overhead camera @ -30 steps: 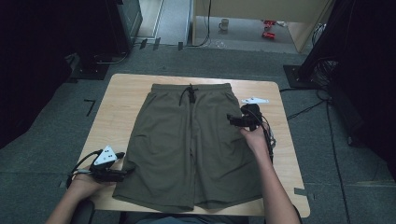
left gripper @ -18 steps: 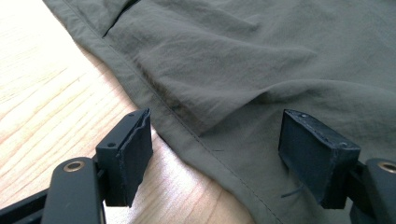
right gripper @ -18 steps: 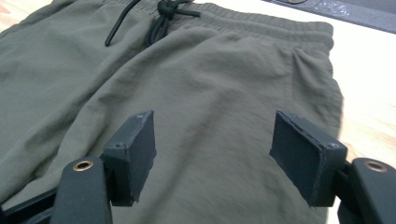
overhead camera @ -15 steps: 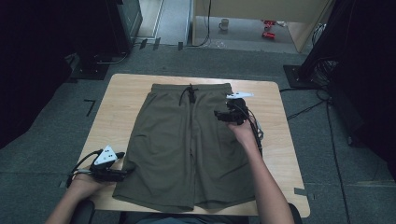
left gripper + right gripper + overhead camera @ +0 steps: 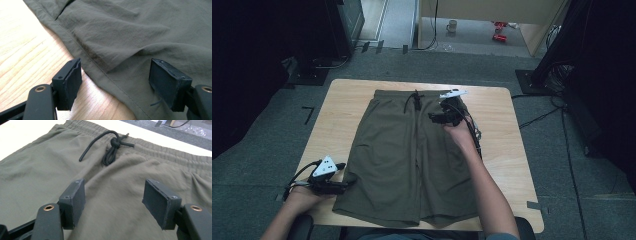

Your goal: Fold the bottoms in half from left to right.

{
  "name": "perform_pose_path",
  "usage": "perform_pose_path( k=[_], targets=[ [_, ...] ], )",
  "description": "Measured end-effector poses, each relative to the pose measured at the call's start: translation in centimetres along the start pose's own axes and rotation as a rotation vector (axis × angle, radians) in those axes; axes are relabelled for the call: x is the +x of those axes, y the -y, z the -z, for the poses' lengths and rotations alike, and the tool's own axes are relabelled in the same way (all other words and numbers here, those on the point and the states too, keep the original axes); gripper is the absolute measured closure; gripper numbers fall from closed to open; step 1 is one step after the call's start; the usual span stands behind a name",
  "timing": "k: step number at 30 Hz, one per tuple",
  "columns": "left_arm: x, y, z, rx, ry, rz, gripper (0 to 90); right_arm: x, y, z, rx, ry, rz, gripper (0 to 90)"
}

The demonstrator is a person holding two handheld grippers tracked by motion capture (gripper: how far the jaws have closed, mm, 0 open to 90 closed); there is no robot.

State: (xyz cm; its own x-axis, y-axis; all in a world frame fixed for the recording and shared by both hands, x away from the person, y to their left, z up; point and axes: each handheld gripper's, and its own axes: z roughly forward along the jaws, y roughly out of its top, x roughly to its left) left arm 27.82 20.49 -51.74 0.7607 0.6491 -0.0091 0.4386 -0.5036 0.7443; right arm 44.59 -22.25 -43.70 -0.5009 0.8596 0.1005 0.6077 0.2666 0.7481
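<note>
Olive shorts (image 5: pixel 407 160) lie flat on the wooden table (image 5: pixel 507 130), waistband at the far side, black drawstring (image 5: pixel 416 100) knotted at its middle. My left gripper (image 5: pixel 346 186) rests at the near left, by the outer edge of the left leg. In the left gripper view it (image 5: pixel 116 70) stands open astride the side seam (image 5: pixel 100 72), pads off the cloth. My right gripper (image 5: pixel 433 117) hovers over the shorts just below the waistband. It (image 5: pixel 113 190) is open and its jaws have just been closing a little. Cloth lies under them, unpinched, and the drawstring (image 5: pixel 112 147) is ahead.
Bare table wood runs along both sides of the shorts. A cable (image 5: pixel 474 135) trails from the right gripper across the right leg. On the floor beyond are a mug (image 5: pixel 452 25), red items (image 5: pixel 498 30), dark stands and floor cables (image 5: pixel 537 117).
My right gripper has moved away from me and leftward over the shorts, toward the waistband and drawstring. The left gripper has stayed put.
</note>
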Motion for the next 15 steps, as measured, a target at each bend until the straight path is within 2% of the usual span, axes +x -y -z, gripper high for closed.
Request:
perform_pose_path(
  k=[4,13,15],
  targets=[
    [0.0,0.0,0.0,0.0,0.0,0.0,26.7,0.5,-0.7,-0.9,-0.024,-0.015,0.003,37.9],
    [0.0,0.0,0.0,0.004,0.006,-0.004,24.2,1.3,-1.0,-2.6,-0.042,-0.033,-0.019,37.4],
    [0.0,0.0,0.0,0.004,0.008,-0.005,23.9,1.4,-1.3,-3.1,-0.016,-0.04,-0.027,35.6]
  ],
)
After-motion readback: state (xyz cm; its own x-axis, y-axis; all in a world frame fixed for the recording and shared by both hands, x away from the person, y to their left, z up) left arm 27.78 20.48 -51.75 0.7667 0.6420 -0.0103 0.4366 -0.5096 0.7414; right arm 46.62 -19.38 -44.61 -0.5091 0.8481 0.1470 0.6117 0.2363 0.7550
